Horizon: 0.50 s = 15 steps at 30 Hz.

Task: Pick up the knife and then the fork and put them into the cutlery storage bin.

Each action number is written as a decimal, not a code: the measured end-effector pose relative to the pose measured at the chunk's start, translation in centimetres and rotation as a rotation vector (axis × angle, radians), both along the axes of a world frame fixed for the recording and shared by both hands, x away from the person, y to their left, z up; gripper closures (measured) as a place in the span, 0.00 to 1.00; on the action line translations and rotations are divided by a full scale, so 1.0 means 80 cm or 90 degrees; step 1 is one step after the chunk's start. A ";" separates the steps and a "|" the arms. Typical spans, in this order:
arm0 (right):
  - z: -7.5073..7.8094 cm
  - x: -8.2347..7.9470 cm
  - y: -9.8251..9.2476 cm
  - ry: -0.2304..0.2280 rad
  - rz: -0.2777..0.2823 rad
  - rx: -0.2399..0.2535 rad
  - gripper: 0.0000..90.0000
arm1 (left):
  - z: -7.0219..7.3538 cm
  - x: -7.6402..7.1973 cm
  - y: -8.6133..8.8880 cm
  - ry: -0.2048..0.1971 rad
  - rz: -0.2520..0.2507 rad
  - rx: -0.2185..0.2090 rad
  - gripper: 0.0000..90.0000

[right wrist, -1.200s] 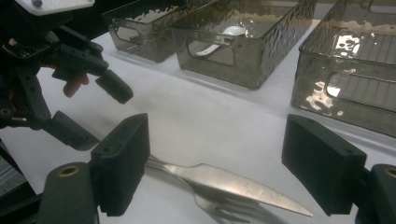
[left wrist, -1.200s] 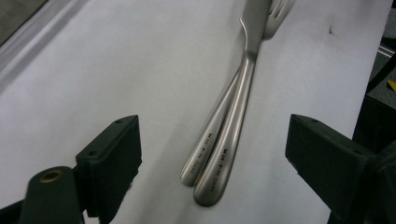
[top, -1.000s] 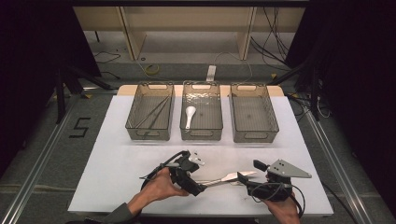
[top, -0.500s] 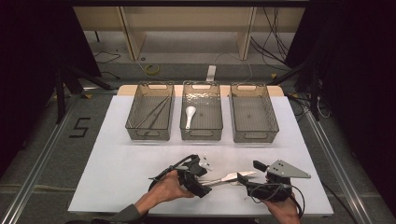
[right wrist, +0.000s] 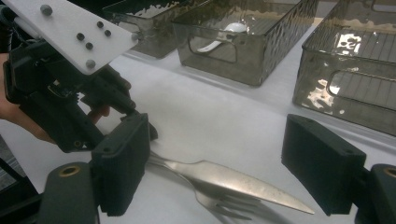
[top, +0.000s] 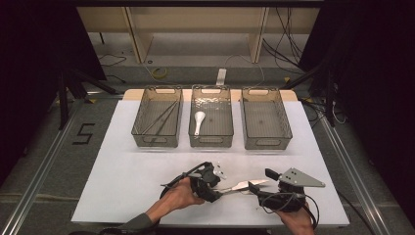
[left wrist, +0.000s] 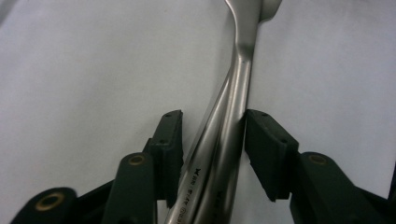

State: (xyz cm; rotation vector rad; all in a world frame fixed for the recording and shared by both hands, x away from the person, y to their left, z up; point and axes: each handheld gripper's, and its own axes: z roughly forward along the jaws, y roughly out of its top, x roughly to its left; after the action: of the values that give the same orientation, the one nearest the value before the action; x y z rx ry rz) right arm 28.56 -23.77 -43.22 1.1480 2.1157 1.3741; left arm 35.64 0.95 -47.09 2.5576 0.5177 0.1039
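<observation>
A steel fork and knife (top: 240,186) lie together on the white table, near its front edge. In the left gripper view their handles (left wrist: 219,154) run up between my left gripper's (left wrist: 212,140) jaws, which have just been closing. The right pad (left wrist: 264,154) rests against a handle; the left pad (left wrist: 170,144) stands a sliver off it. My left gripper (top: 218,188) comes in from the left. My right gripper (top: 262,180) sits at the blade and tine end (right wrist: 243,191), jaws wide and touching nothing.
Three smoky plastic bins stand in a row at the back. The left bin (top: 139,125) holds thin sticks, the middle bin (top: 227,122) holds a white spoon (top: 198,121), and the right bin (top: 284,122) shows nothing inside. Bare tabletop (top: 122,171) lies left of my hands.
My left gripper has slid a little right onto the cutlery handles and its jaws have narrowed around them. The right gripper has kept still.
</observation>
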 end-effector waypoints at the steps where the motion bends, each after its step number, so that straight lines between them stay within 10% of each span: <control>1: 0.000 0.000 0.000 0.000 0.000 0.000 0.27 | 0.001 0.000 0.000 0.000 -0.006 0.003 0.68; 15: 0.000 0.000 0.000 0.001 -0.001 0.000 0.27 | 0.002 0.010 0.004 0.014 -0.025 -0.011 0.85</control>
State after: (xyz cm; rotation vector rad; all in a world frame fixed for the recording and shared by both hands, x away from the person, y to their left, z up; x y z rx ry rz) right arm 28.56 -23.77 -43.22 1.1498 2.1157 1.3726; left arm 36.45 1.29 -46.91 2.5538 0.4738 0.0576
